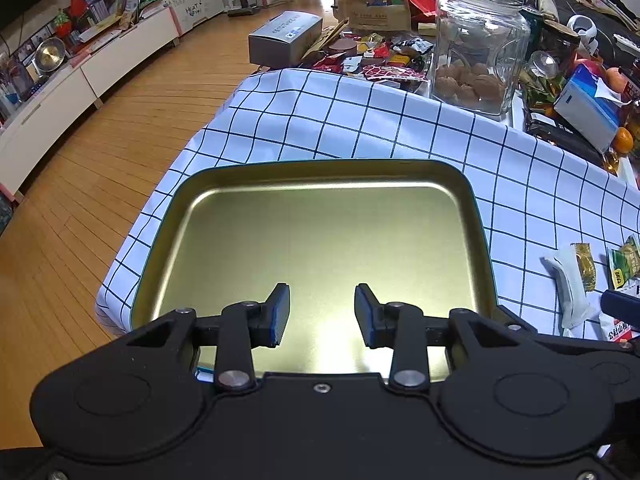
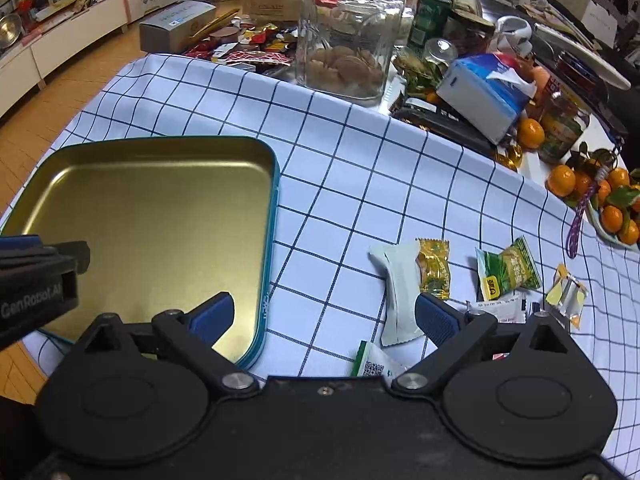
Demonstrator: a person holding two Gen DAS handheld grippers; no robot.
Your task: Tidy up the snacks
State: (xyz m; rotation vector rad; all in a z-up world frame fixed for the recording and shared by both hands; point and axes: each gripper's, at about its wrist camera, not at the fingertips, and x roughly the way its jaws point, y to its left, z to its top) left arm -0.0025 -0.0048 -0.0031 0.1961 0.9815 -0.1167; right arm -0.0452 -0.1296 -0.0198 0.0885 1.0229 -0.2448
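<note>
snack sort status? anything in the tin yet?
Done: nothing; the gold tin is empty. In hand: nothing; left gripper open over the tin, right gripper open near the white packet. Left: white packet, yellow candy, green packet still on the cloth.

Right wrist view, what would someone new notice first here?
The empty gold tin tray on the checked tablecloth, left of centre. To its right lie scattered wrapped snacks, with the open right gripper above the cloth between them. Behind stands a glass jar amid clutter.
</note>
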